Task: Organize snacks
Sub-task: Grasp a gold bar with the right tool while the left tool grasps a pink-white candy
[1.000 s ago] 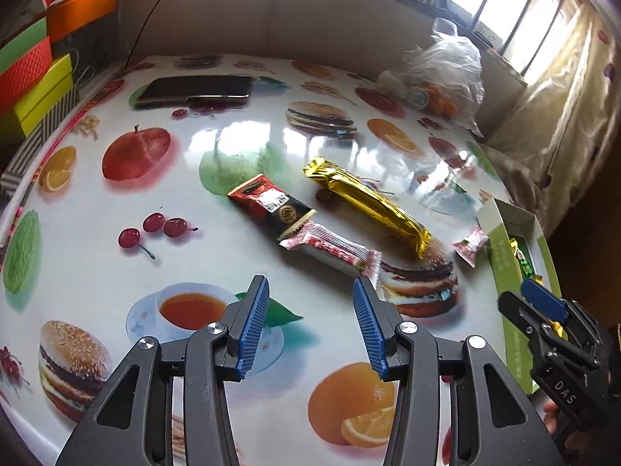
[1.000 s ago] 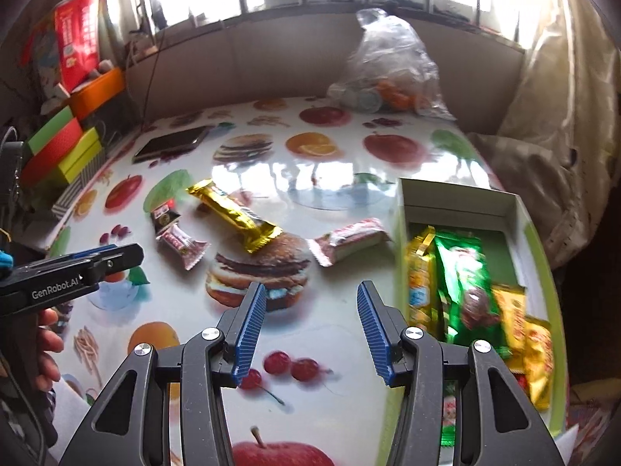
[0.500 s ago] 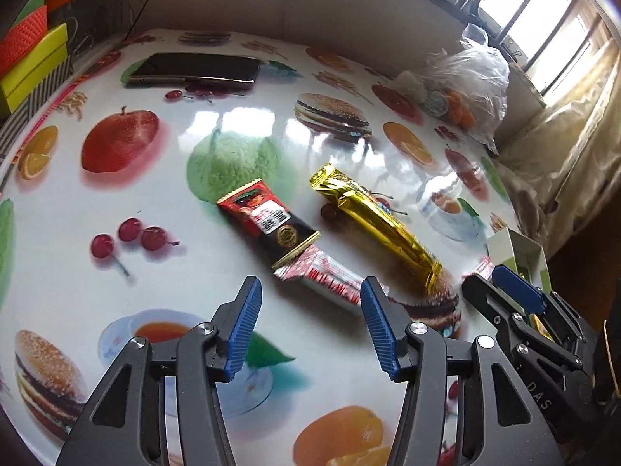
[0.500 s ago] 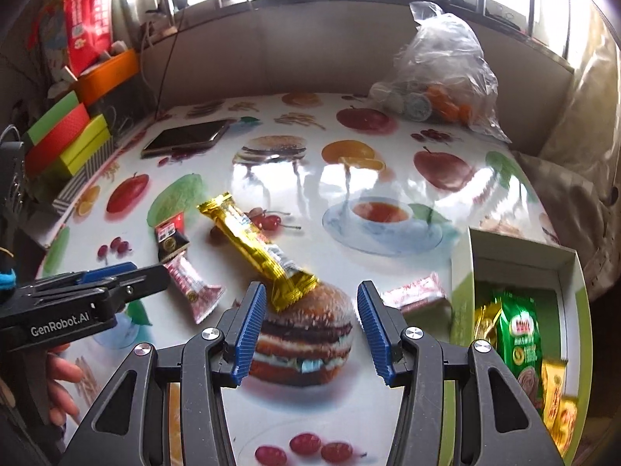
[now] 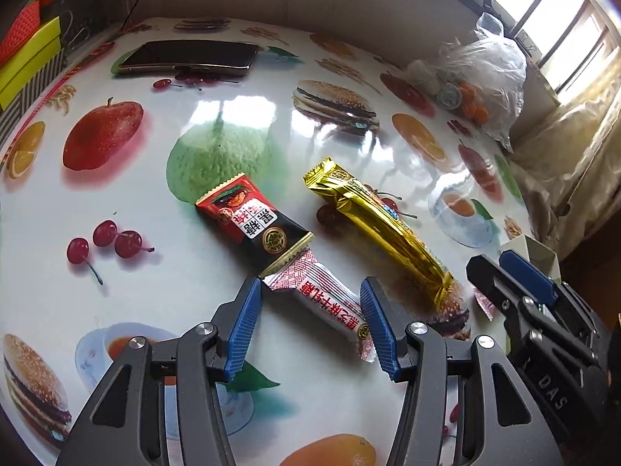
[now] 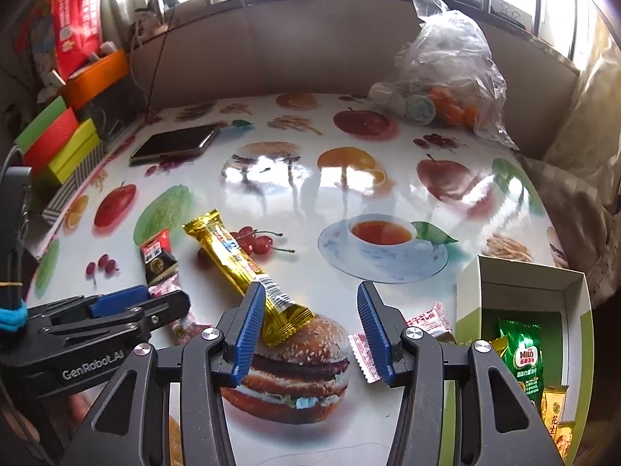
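**Q.** What does each claw show, and where are the snacks?

**A.** The left gripper (image 5: 308, 324) is spread, with the pink-and-white candy bar (image 5: 326, 303) lying flat on the table (image 5: 163, 279) between its blue pads, apparently untouched. The right gripper (image 6: 310, 330) is also spread and empty; the tail of the gold bar (image 6: 242, 264) lies at its left pad. A red-and-black packet (image 5: 252, 225) touches the candy bar's far end. A small pink candy (image 6: 427, 320) lies near the open box (image 6: 524, 283), which already holds several packets.

**Q.** How is the pick-up best done?

**A.** Probably by lowering the left pads until they straddle the candy bar across its narrow width, then closing near its middle. The slippery wrapper may skid on the glossy table, so descend squarely. Avoid snagging the red-and-black packet.
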